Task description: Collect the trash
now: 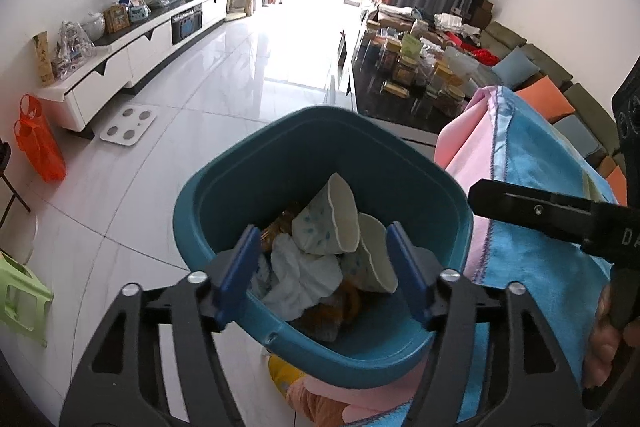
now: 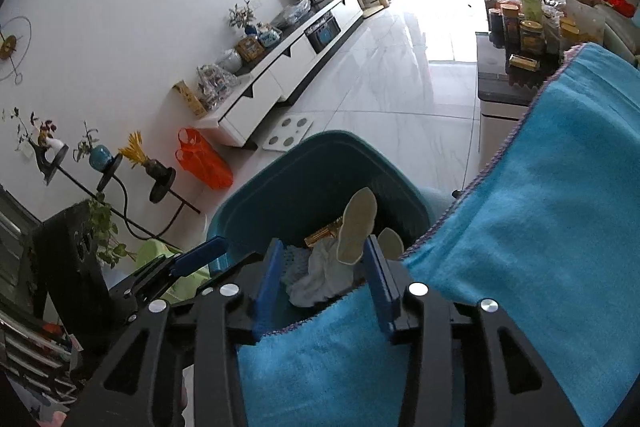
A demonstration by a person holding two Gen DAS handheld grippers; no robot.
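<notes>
A teal trash bin (image 1: 224,179) (image 2: 240,203) stands on the white floor against a cloth-covered surface. Inside lie two white paper cups with blue dots (image 1: 336,219) (image 2: 356,227), crumpled white tissue (image 1: 304,275) (image 2: 320,275) and golden wrappers (image 2: 320,235). My left gripper (image 1: 322,231) hangs open over the bin's near rim, with nothing pressed between its blue pads. My right gripper (image 2: 324,243) is open too, above the bin's edge where the blue cloth (image 2: 540,207) (image 1: 540,267) meets it. Its black side shows at the right of the left wrist view.
A white TV cabinet (image 1: 132,55) runs along the left wall, with a bathroom scale (image 1: 128,125) and an orange bag (image 1: 38,143) on the floor beside it. A green stool (image 1: 20,299) sits near left. A dark table with jars (image 1: 400,83) stands beyond the bin.
</notes>
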